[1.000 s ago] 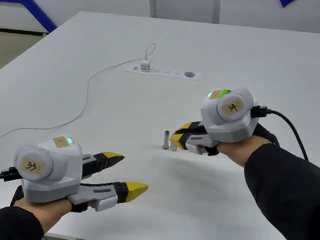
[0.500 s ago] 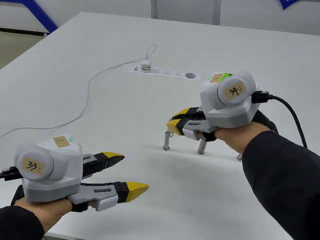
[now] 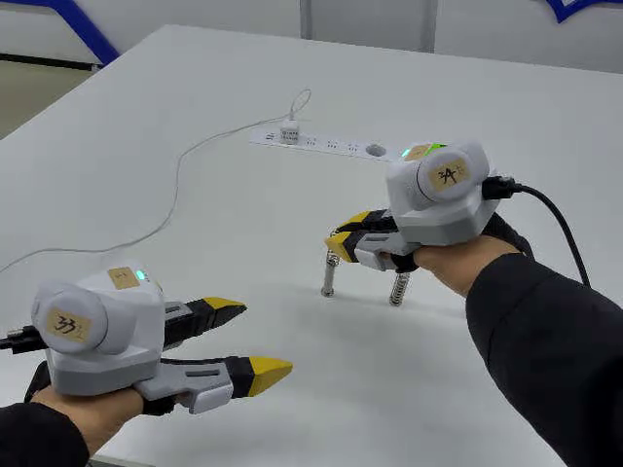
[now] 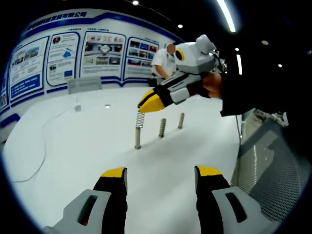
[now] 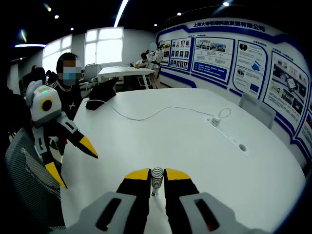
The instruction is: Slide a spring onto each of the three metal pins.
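A metal pin (image 3: 328,283) stands upright on the white table (image 3: 224,224). My right gripper (image 3: 338,243) is shut on a small spring (image 5: 156,179) and holds it at the top of that pin; the left gripper view shows the spring (image 4: 140,119) over the pin's (image 4: 138,138) upper part. Just right of it a second pin (image 3: 398,289) wears a spring. A third pin (image 4: 181,120) stands farther back; whether it carries a spring I cannot tell. My left gripper (image 3: 255,341) hovers open and empty at the near left, well away from the pins.
A white power strip (image 3: 331,144) with a plugged-in charger (image 3: 289,131) lies at the back, and its cable (image 3: 175,185) trails left across the table. A person (image 5: 68,83) sits behind the table's end in the right gripper view.
My right gripper has taken the spring from the table beside the pin and raised it to the pin's top. The left gripper has stayed in place.
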The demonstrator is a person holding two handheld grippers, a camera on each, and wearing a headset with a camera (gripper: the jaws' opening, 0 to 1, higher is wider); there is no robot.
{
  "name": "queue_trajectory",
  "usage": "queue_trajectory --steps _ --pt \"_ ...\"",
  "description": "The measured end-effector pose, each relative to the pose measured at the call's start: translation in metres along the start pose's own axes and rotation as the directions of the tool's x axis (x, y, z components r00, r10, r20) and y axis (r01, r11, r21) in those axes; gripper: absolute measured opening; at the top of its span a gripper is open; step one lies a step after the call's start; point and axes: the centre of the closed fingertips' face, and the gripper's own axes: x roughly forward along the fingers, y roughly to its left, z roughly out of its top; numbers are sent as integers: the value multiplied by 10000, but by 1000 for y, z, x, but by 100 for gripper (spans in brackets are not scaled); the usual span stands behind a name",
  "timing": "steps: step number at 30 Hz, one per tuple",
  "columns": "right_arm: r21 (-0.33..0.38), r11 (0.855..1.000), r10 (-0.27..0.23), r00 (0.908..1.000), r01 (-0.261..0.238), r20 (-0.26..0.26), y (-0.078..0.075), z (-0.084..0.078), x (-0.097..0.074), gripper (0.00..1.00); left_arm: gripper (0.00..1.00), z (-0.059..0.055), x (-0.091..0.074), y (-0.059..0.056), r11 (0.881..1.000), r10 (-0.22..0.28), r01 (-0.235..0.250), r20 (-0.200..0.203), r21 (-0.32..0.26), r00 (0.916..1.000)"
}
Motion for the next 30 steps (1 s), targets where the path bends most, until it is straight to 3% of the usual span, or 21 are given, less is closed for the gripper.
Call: queue_trajectory --steps 12,30 --pt "150 9999 12 9999 -10 -125 0 -6 6 12 57 -2 0 2 10000 -12 12 -50 -4 10000" --pt "633 9980 67 9985 -33 -545 0 -30 22 12 57 -3 0 3 10000 -35 35 -51 2 10000"
